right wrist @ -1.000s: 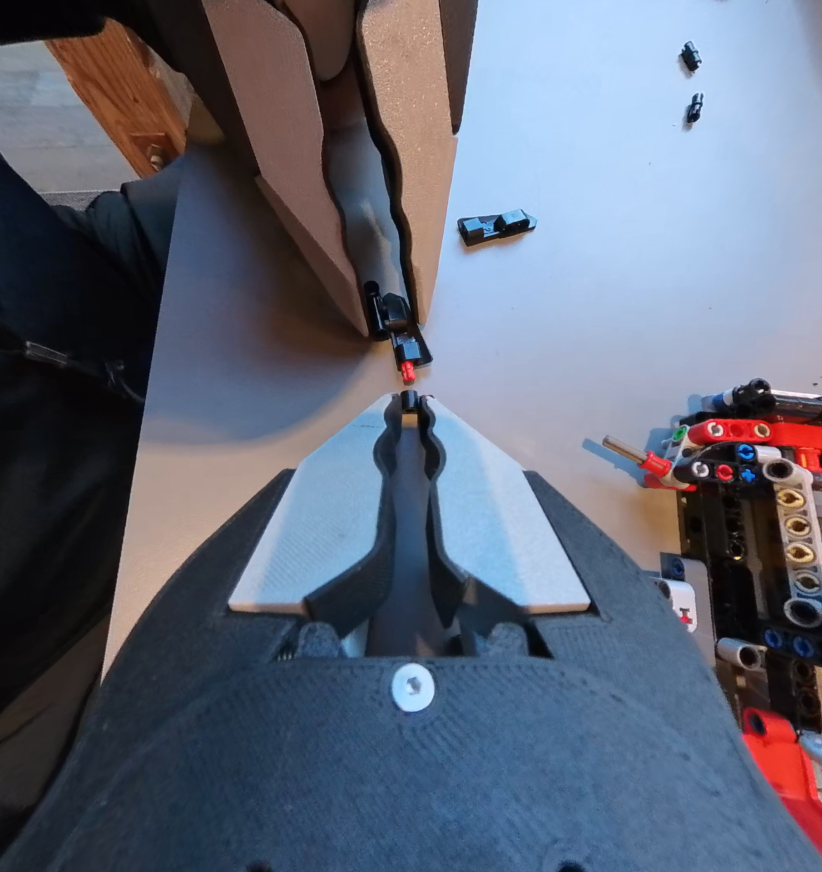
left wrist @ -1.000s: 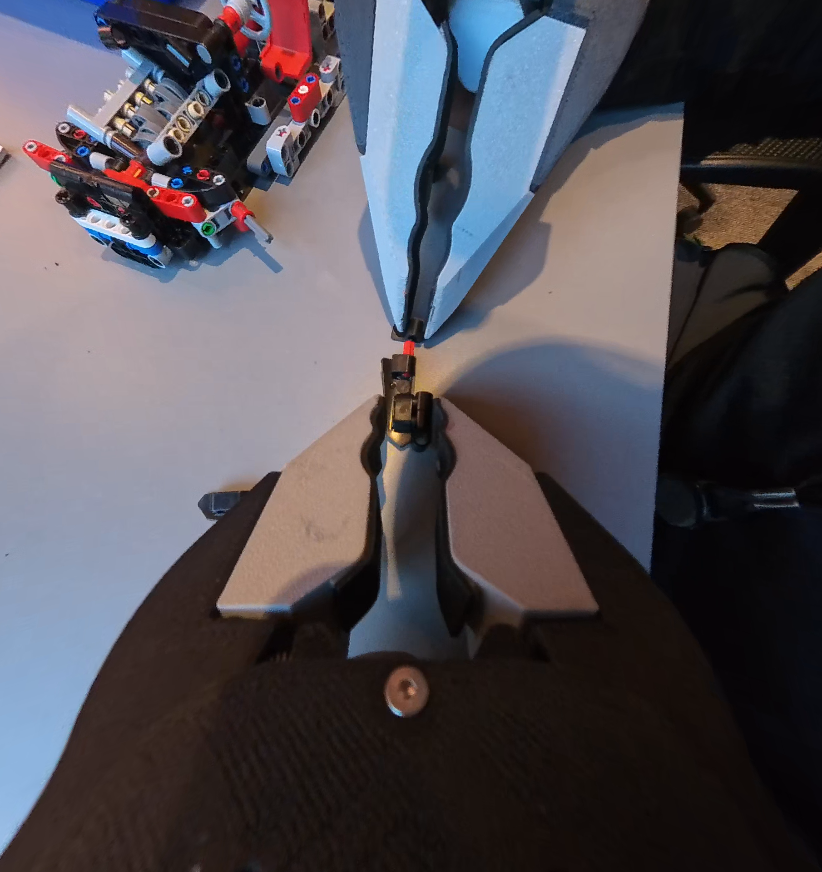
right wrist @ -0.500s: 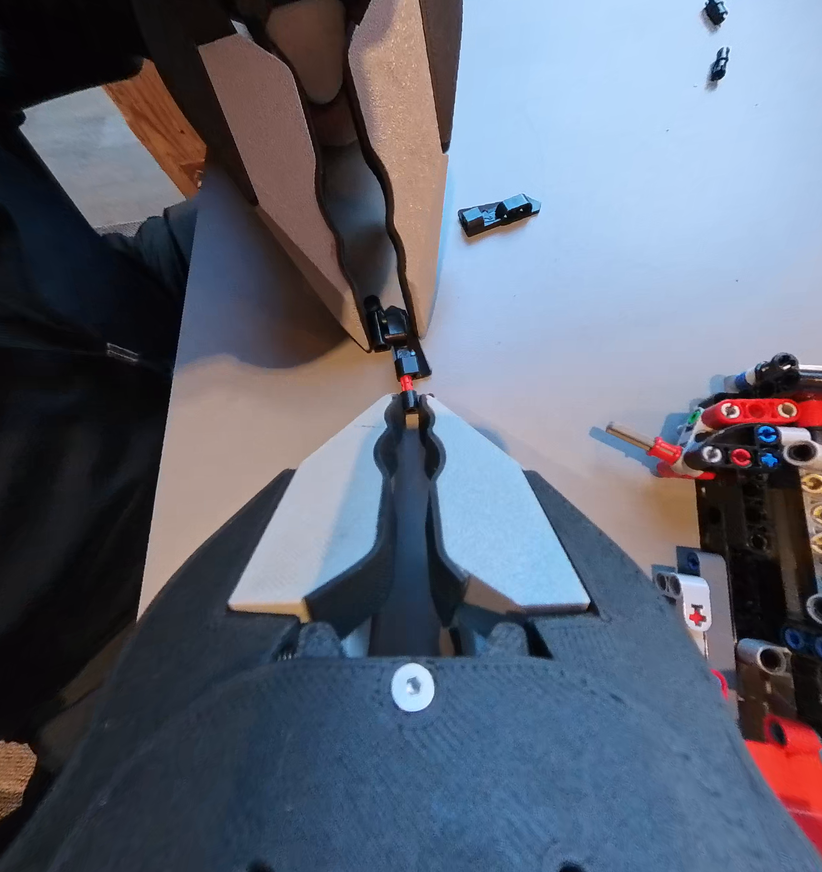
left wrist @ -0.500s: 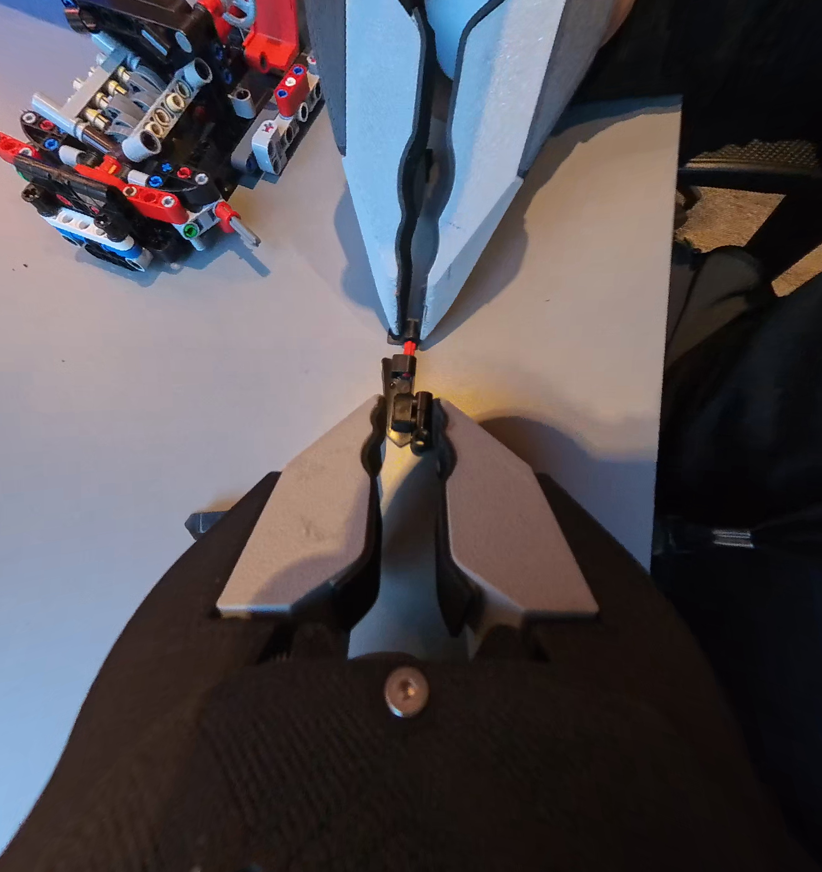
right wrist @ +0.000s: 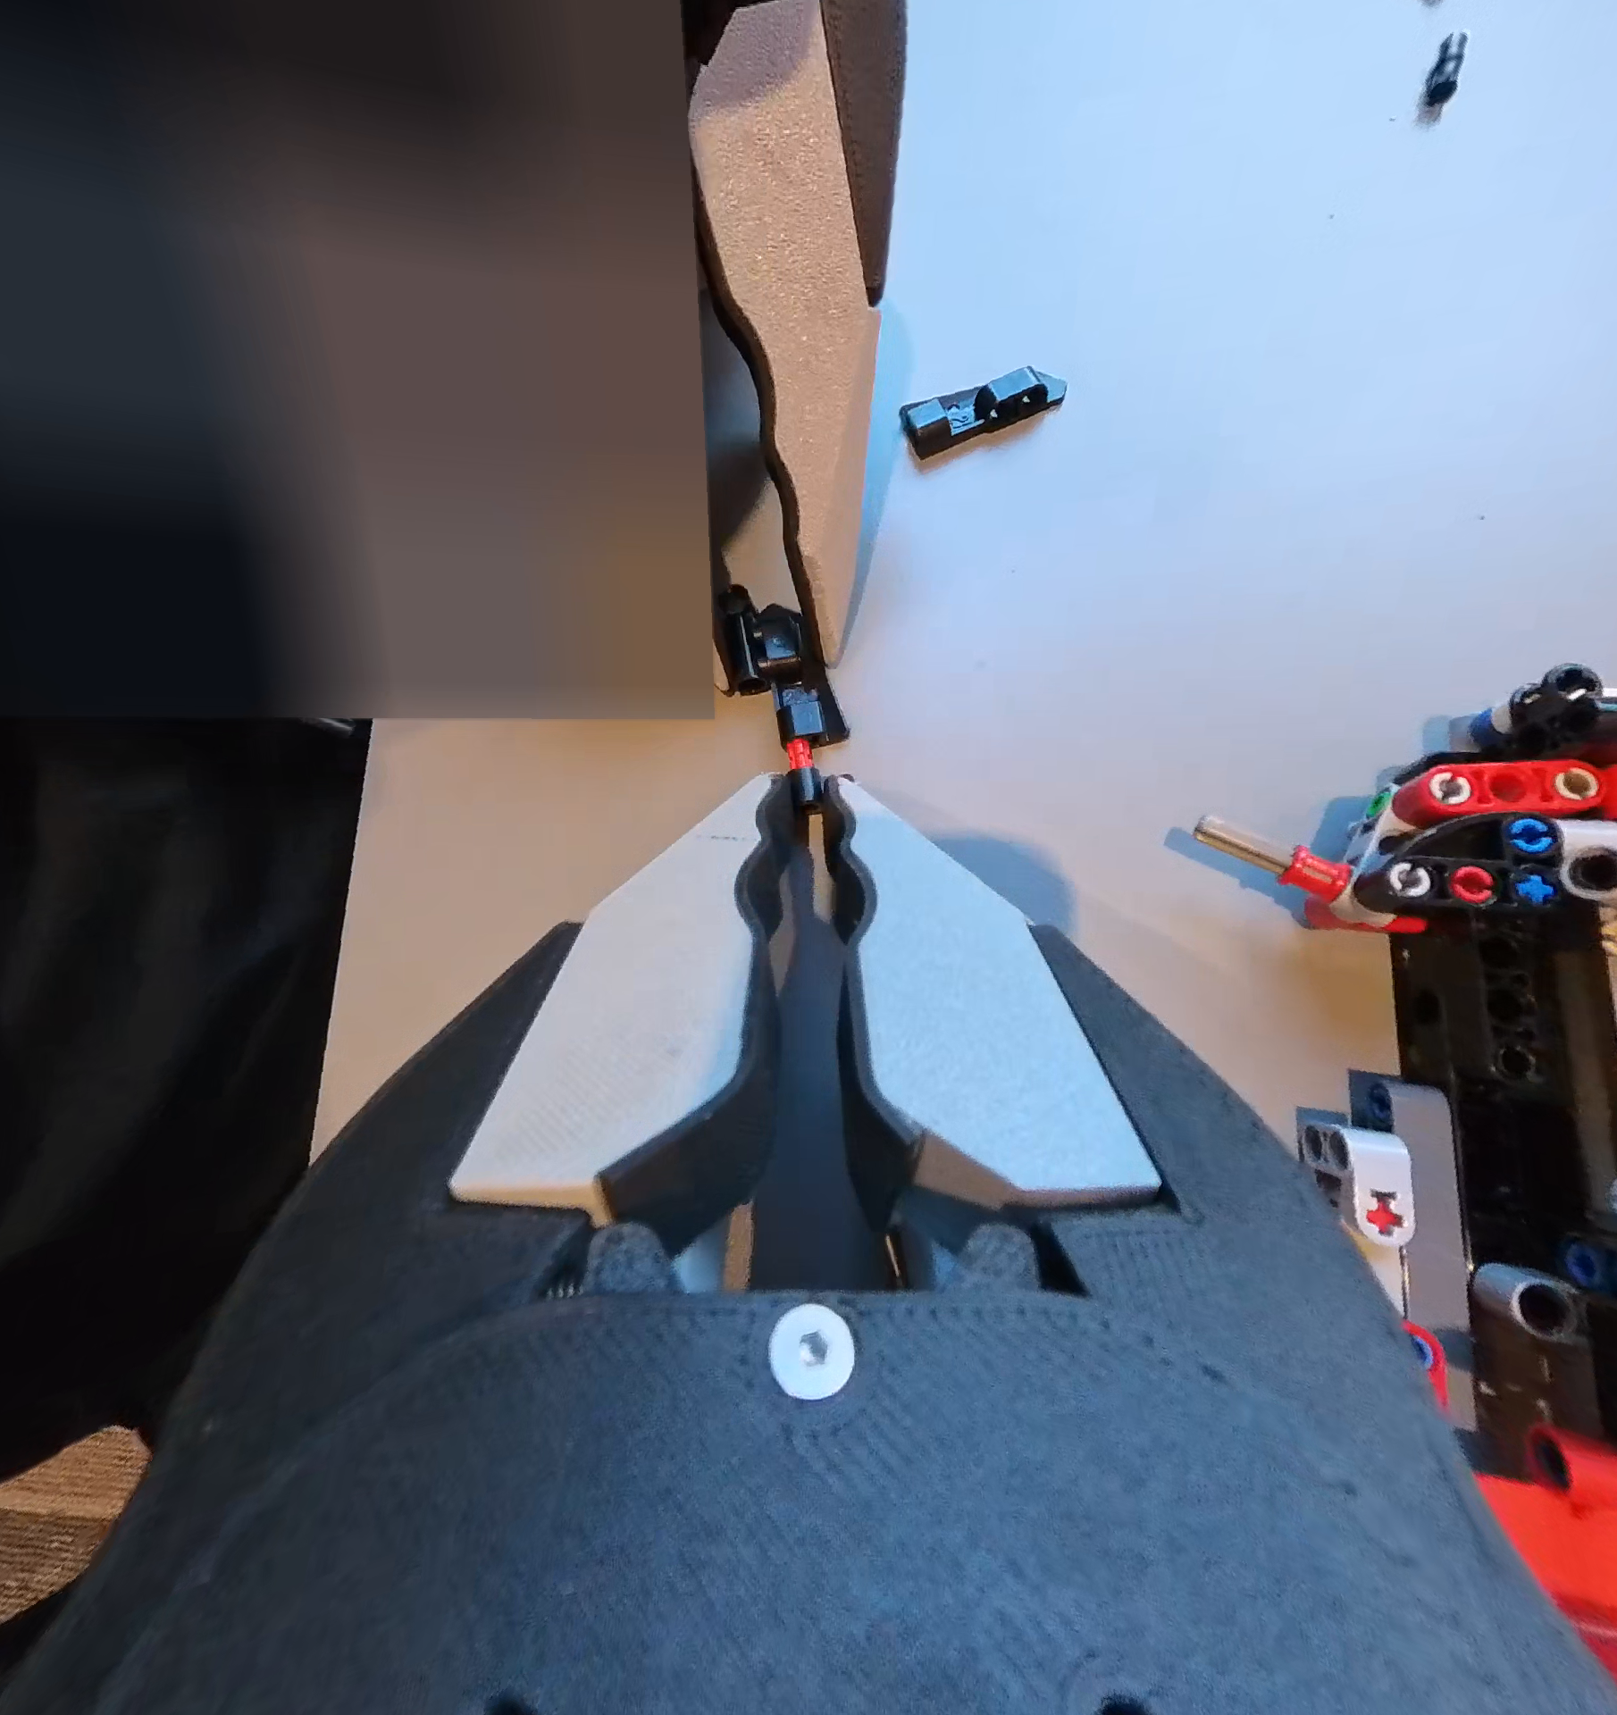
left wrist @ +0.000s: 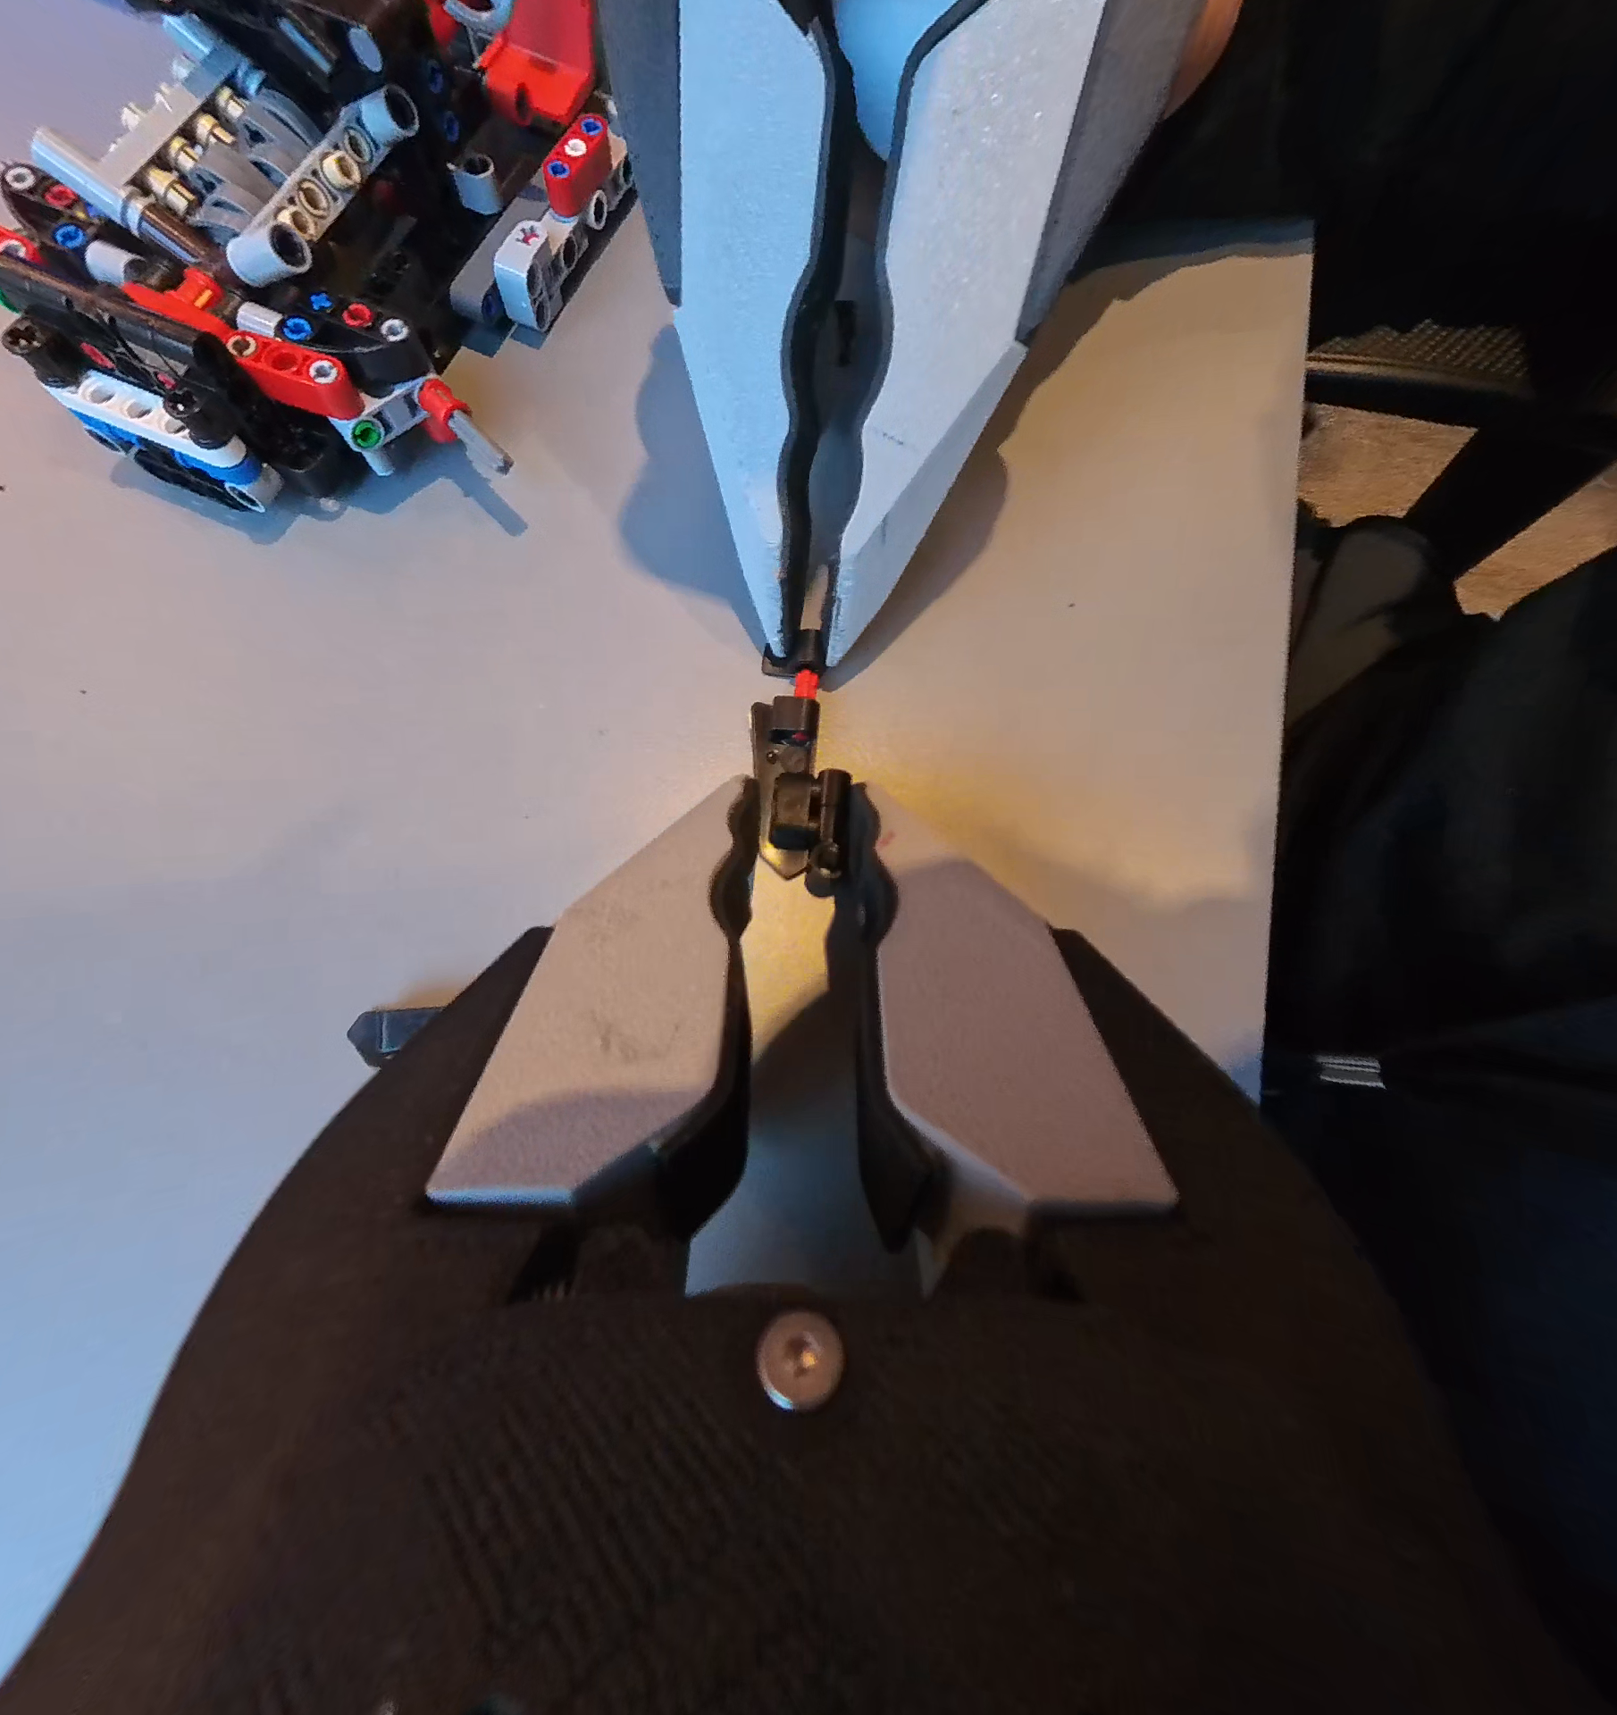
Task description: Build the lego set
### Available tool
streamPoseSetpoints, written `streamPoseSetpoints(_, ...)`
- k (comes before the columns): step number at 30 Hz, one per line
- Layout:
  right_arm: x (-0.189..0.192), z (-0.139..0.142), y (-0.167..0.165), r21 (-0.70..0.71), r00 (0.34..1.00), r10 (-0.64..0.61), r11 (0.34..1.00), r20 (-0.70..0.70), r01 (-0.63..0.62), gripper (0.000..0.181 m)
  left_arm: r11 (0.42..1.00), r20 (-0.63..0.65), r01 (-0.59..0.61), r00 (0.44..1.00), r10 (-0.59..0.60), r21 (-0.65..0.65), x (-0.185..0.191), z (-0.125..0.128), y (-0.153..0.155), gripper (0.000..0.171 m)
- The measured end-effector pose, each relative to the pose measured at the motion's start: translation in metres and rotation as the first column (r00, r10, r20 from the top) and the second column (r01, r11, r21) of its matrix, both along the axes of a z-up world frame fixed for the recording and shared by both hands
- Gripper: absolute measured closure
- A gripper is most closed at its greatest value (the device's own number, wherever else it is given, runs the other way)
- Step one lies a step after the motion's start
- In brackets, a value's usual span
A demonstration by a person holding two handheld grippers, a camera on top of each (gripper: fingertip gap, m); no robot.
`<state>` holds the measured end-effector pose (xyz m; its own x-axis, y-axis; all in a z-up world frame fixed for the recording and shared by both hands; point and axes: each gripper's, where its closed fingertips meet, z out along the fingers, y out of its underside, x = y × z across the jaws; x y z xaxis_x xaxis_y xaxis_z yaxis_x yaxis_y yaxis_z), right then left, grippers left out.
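Note:
My left gripper point(left wrist: 800, 817) is shut on a black angled connector point(left wrist: 791, 789) just above the grey table. My right gripper point(right wrist: 809, 789) faces it tip to tip and is shut on a small black piece point(right wrist: 807, 791) with a red pin point(right wrist: 798, 750). The red pin meets the end of the connector point(right wrist: 809, 715), so the two parts touch in line. The right gripper also shows in the left wrist view point(left wrist: 800, 650), coming in from the top. The half-built red, black and grey model point(left wrist: 229, 278) stands to one side, and it shows in the right wrist view point(right wrist: 1529, 928) too.
A loose black piece point(right wrist: 981, 413) lies on the table beyond the grippers, and a small black pin point(right wrist: 1443, 70) lies farther off. The table edge point(left wrist: 1287, 650) runs close by the grippers, with a person's dark clothing past it. A blurred patch covers the upper left of the right wrist view.
The two grippers have closed the small gap between them, so the red pin now meets the black connector. Both have shifted slightly toward the model.

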<state>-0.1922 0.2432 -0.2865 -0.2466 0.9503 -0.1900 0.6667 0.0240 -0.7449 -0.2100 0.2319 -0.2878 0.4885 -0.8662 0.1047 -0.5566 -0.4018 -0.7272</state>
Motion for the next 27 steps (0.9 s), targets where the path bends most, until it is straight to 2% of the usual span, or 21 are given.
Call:
streamPoseSetpoints(12,-0.0002,-0.0001,0.0008,0.013,1.000,-0.006,1.000,-0.003,0.006,0.178,0.998,-0.019,-0.003,1.000,0.004,0.055,0.0005,0.0021,0.0012,0.160)
streamPoseSetpoints(27,-0.0013,-0.0006,0.0021,0.074,1.000,-0.007,0.997,-0.016,0.008,0.178,1.000,-0.002,0.007,1.000,-0.006,0.018,0.0017,0.0014,-0.0002,0.160)
